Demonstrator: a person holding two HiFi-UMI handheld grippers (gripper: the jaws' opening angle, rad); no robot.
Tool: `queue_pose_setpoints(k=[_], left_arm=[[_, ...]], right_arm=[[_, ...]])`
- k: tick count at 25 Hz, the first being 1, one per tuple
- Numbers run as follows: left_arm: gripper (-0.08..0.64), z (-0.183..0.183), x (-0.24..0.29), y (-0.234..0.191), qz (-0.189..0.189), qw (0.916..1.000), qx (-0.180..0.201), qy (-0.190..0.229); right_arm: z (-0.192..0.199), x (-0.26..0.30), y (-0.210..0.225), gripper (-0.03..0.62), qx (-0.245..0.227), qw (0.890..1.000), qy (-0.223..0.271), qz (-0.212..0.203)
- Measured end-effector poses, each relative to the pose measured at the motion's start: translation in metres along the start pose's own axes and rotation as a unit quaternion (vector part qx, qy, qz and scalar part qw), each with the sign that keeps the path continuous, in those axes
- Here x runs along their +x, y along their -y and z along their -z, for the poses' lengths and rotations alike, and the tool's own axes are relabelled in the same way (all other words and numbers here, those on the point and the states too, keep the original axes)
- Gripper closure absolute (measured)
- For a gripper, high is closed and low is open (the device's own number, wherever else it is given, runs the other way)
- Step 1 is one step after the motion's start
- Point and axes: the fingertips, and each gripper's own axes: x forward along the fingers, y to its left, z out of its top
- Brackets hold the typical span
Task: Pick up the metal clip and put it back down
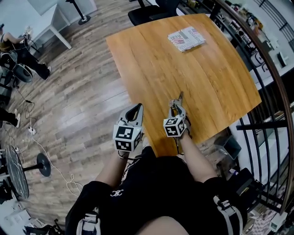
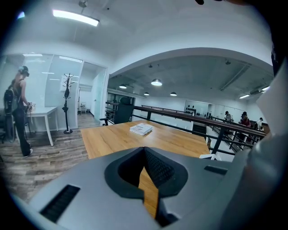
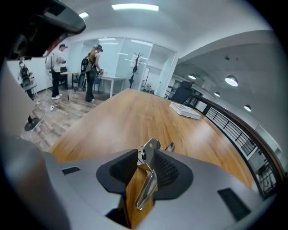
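My right gripper (image 1: pixel 177 106) hovers over the near part of the wooden table (image 1: pixel 206 69) and is shut on the metal clip (image 1: pixel 179 97), whose tip sticks out past the fingertips. In the right gripper view the shiny clip (image 3: pixel 147 179) stands upright between the dark ribbed pads (image 3: pixel 168 170), its hinged head at the top of the right gripper (image 3: pixel 145 157). My left gripper (image 1: pixel 137 108) hangs at the table's near left edge, beside the right one. Its jaws are together with nothing between them; in the left gripper view the left gripper (image 2: pixel 144 150) shows only table through a thin slit.
A stack of printed booklets (image 1: pixel 186 38) lies at the table's far side. A black metal railing (image 1: pixel 271 92) runs along the right. A dark chair (image 1: pixel 147 13) stands beyond the far edge. People stand by a white desk (image 3: pixel 110 80) on the wood floor to the left.
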Motion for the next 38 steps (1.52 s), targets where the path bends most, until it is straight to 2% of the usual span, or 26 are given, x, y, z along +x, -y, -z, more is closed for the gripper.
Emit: queue_pose_setpoints(k=[5, 14, 20, 26, 32, 38], left_arm=[[0.548, 0.003, -0.004, -0.007, -0.011, 0.9999, -0.001, -0.003], [0.548, -0.005, -0.002, 0.008, 0.001, 0.9999, 0.011, 0.004], [0.548, -0.015, 0.005, 0.029, 0.023, 0.9995, 0.018, 0.013], [0.548, -0.024, 0.014, 0.052, 0.044, 0.9985, 0.024, 0.021], [0.548, -0.037, 0.025, 0.084, 0.073, 0.9961, 0.04, 0.03], [0.548, -0.049, 0.033, 0.109, 0.095, 0.9932, 0.059, 0.032]], right_arm=[[0.007, 0.011, 0.003, 0.523, -0.021, 0.999, -0.019, 0.03], [0.003, -0.008, 0.03, 0.563, -0.021, 0.997, 0.002, 0.081], [-0.002, -0.028, 0.058, 0.571, 0.004, 0.995, 0.021, 0.094], [-0.022, -0.069, 0.083, 0.571, 0.037, 0.992, 0.072, 0.097], [-0.041, -0.121, 0.125, 0.571, 0.075, 0.981, 0.124, 0.13], [-0.068, -0.187, 0.168, 0.572, 0.121, 0.959, 0.196, 0.165]])
